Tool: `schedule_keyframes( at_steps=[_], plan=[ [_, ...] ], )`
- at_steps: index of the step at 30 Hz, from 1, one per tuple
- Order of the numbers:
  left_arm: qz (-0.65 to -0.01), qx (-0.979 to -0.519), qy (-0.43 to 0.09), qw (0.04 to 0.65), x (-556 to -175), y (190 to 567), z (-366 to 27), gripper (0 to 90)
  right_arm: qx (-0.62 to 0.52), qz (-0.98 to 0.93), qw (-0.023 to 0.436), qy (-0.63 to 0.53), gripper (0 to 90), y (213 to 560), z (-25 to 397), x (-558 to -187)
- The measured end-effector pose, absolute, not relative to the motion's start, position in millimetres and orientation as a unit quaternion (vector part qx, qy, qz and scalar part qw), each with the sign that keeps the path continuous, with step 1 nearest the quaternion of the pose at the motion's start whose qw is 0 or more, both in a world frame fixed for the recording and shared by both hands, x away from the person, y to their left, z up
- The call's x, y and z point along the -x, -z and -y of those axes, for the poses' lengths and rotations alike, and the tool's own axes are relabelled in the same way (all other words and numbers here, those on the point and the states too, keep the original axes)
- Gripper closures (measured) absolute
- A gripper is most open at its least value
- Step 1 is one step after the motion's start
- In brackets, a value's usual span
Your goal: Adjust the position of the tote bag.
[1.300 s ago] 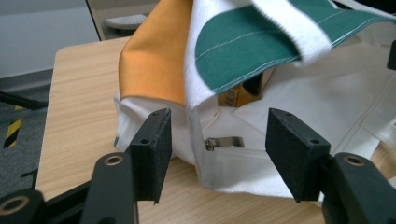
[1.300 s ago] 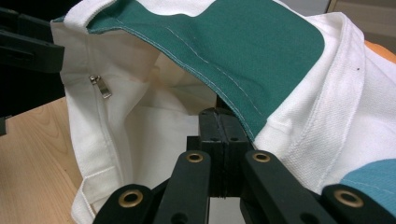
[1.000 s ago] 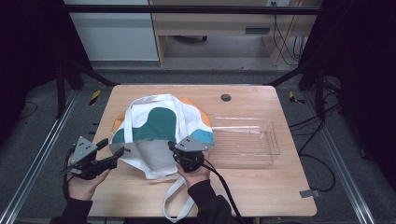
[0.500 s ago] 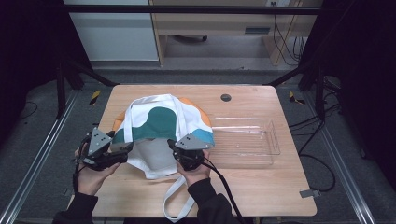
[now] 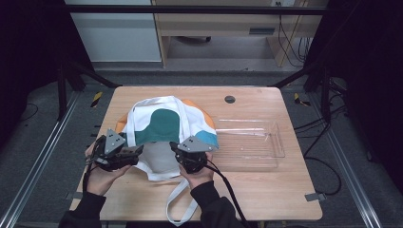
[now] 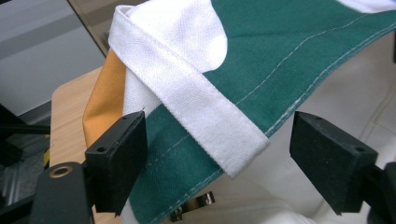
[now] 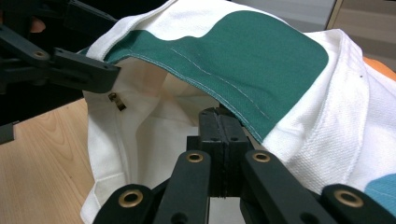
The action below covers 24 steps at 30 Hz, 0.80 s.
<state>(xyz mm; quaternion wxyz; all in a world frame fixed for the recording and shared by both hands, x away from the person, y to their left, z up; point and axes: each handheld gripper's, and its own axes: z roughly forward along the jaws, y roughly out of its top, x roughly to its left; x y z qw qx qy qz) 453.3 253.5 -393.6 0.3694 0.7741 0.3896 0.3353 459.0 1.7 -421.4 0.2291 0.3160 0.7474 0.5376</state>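
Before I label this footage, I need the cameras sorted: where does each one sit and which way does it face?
High view: fixed above the person's side, looking forward and down on the table; both forearms, left gripper and right gripper show.
Left gripper view: rides the left gripper, looking between its parted jaws at the tote bag rim and white strap.
Right gripper view: rides the right gripper, jaws closed on the bag's rim.
Shared: both gripper views show the bag's green patch and white inside.

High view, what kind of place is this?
Probably a lab recording station: a wooden table inside a black metal frame, cables on the floor, and a tote bag laid out.
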Motion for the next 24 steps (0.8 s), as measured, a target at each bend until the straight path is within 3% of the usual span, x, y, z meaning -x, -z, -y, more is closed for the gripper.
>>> schedule_keyframes(
  at_steps=[10,24],
  plan=[
    [-0.399,-0.774,-0.325,0.368,-454,396,-251,39.9,-0.314,-0.751,0.223,-0.536,90.0,425,-3,-457],
    [-0.415,-0.765,-0.293,0.396,-455,394,-250,64.6,-0.322,-0.782,0.194,-0.497,90.0,464,-7,-451]
  ],
)
